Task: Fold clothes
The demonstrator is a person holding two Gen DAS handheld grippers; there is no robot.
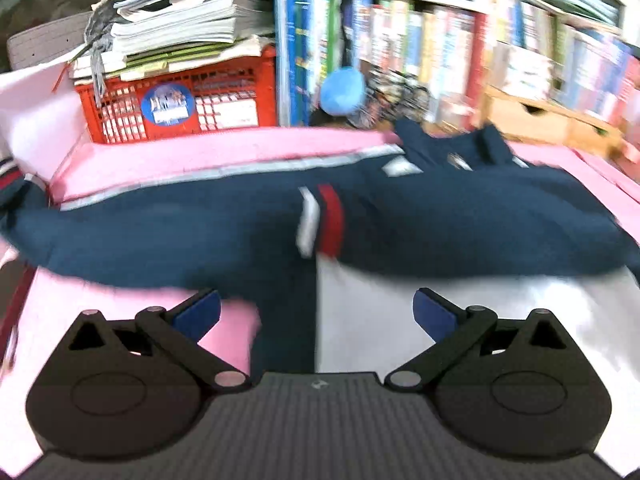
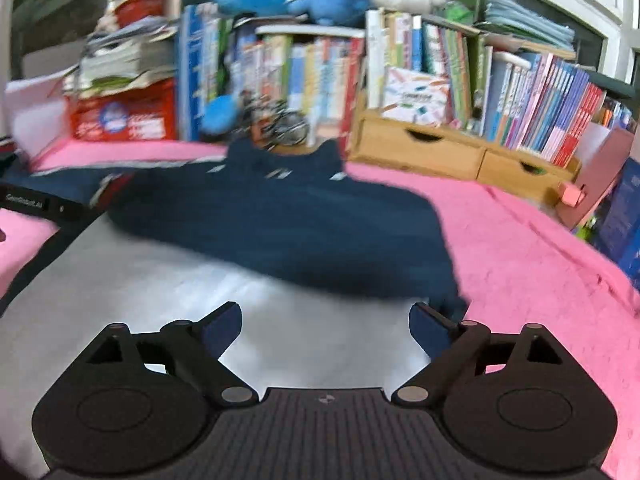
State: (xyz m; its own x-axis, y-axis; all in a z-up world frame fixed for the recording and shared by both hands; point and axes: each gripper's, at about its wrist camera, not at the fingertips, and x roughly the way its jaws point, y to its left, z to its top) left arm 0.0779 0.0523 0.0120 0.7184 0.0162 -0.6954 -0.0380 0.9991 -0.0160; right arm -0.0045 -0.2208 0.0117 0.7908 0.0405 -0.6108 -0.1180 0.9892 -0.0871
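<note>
On pink bedding lies a navy garment (blurred); left claw and right claw both gape, holding nothing.

Open pink cloth-covered surface stretches to the right of the navy and white garment, leaving room for a gripper to pass on that side. Along the far edge, a red plastic crate topped with stacked papers, a row of upright books and a wooden drawer unit form a continuous barrier. A pink box blocks the far right corner. The garment's collar lies just beside the books.
</note>
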